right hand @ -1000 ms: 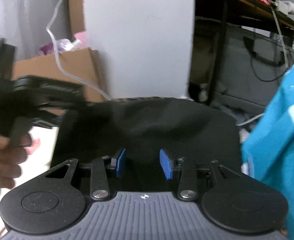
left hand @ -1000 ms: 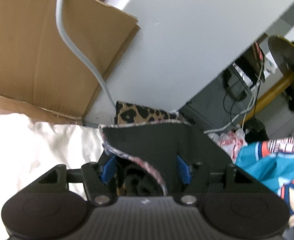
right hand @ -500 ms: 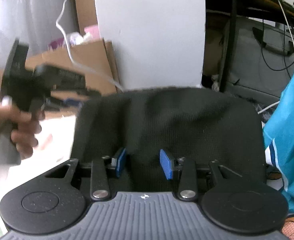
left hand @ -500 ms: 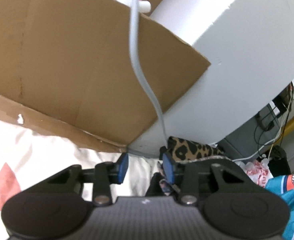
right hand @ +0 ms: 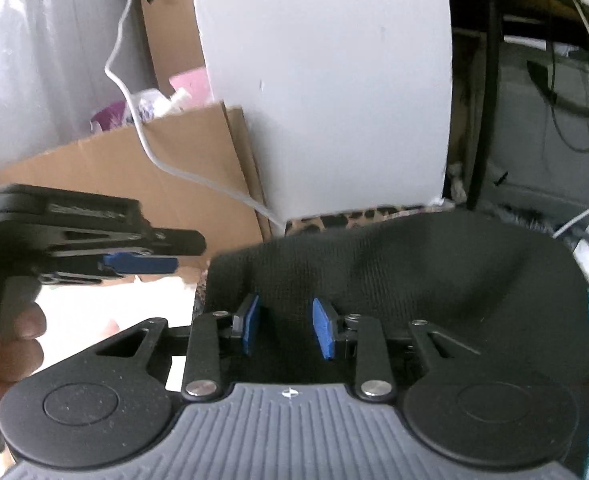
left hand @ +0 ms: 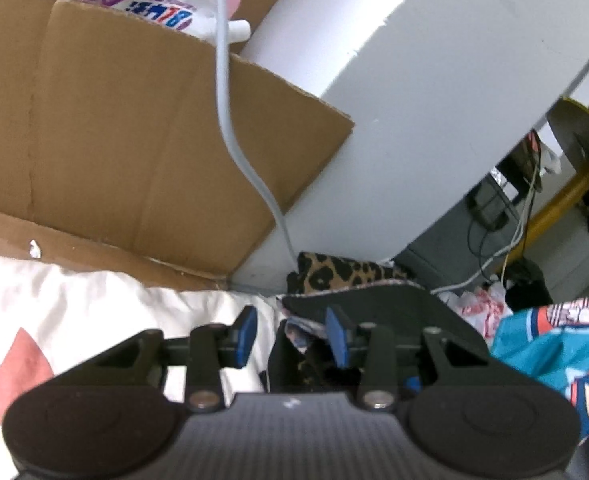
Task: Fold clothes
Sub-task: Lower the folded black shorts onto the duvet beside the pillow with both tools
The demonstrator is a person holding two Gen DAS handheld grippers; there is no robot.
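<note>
Left wrist view: the left gripper (left hand: pixel 290 336) has its blue pads parted with nothing between them, above the white sheet (left hand: pixel 106 312); the black knit garment (left hand: pixel 378 316) lies at its three o'clock, and the brown cardboard box (left hand: pixel 134 152) stands at eleven o'clock. Right wrist view: the right gripper (right hand: pixel 284 330) is spread moderately wide, pads apart over the black knit garment (right hand: pixel 414 264), whether touching it I cannot tell, while the left gripper (right hand: pixel 142 264) hovers at nine o'clock, just beside the garment's edge.
</note>
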